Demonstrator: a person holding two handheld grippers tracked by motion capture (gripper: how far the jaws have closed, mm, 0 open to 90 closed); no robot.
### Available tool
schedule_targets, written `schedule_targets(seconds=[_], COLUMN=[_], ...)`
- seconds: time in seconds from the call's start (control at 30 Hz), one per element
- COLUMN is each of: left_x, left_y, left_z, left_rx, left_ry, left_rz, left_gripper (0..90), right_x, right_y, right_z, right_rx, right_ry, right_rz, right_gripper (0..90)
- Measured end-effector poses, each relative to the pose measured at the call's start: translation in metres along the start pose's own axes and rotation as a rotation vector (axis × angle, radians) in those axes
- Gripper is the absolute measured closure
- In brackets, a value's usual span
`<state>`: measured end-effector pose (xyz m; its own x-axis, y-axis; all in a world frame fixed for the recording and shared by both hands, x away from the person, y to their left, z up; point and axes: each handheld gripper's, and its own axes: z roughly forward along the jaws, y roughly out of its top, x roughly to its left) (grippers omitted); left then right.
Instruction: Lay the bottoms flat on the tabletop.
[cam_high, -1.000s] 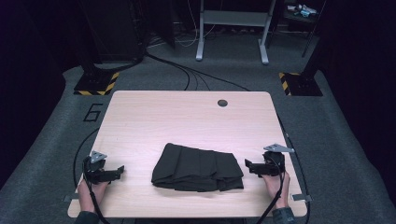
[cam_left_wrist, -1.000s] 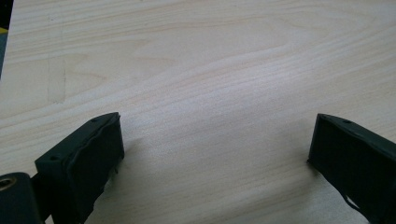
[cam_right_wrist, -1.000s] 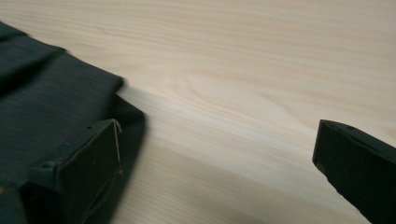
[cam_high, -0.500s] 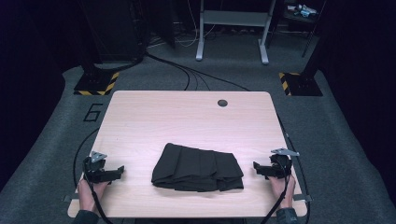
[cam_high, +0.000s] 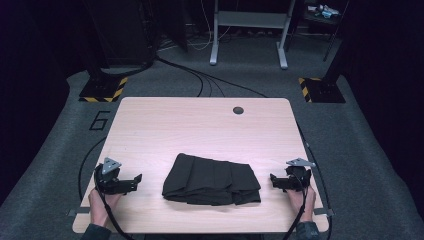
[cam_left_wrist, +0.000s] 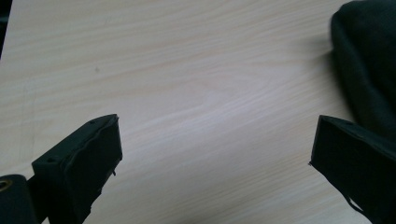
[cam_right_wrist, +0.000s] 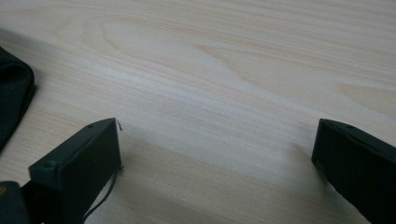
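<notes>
The folded black cloth (cam_high: 212, 179) lies flat on the bench (cam_high: 200, 125), long axis left-right. Left tongs (cam_high: 135, 179) and right tongs (cam_high: 274, 179) flank it, both gaping wide and empty.

One folded cloth (cam_high: 212, 179), two tools

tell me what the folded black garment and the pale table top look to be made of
The folded black garment looks like soft woven or knit fabric, matte: it lies in limp layers with rounded fold edges and no shine. The exact fibre cannot be told. The pale table top looks like light wood or a wood-look laminate, smooth with a faint sheen: the gripper views show long flowing grain lines.
</notes>
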<state>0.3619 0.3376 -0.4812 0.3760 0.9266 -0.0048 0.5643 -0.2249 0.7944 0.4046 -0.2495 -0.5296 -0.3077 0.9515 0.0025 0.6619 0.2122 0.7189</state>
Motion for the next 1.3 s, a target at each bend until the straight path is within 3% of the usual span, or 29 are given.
schedule_targets(seconds=[0.13, 0.2, 0.23, 0.33, 0.53, 0.93, 1.0, 1.3], left_x=[-0.018, -0.03, -0.03, -0.046, -0.064, -0.108, -0.116, -0.144], left_y=[0.014, 0.021, 0.021, 0.029, 0.034, 0.042, 0.044, 0.048], left_z=[-0.004, -0.004, -0.004, 0.001, 0.007, 0.022, 0.024, 0.031], left_rx=[-0.022, -0.031, -0.031, -0.027, -0.037, -0.015, -0.005, -0.005], left_ry=[-0.03, -0.072, -0.072, -0.116, -0.167, -0.276, -0.294, -0.348], left_rz=[0.05, 0.073, 0.073, 0.115, 0.123, 0.19, 0.218, 0.273], left_gripper=[2.7, 3.0, 3.2, 3.3, 3.2, 1.4, 1.3, 1.1], right_x=[-0.001, -0.001, 0.0, 0.0, 0.0, 0.0, 0.0, 0.0], right_y=[0.001, 0.001, 0.001, 0.001, 0.001, 0.001, 0.001, 0.001], right_z=[0.002, 0.002, 0.001, 0.001, 0.001, 0.001, 0.001, 0.001], right_rx=[0.001, 0.001, 0.001, 0.002, 0.001, 0.0, 0.0, 0.0], right_ry=[0.002, 0.0, -0.001, -0.002, -0.003, -0.003, -0.003, -0.003], right_rz=[0.004, 0.005, 0.007, 0.008, 0.008, 0.007, 0.007, 0.007], right_gripper=[0.0, 0.0, 0.0, 0.0, 0.0, 0.0, 0.1, 0.1])
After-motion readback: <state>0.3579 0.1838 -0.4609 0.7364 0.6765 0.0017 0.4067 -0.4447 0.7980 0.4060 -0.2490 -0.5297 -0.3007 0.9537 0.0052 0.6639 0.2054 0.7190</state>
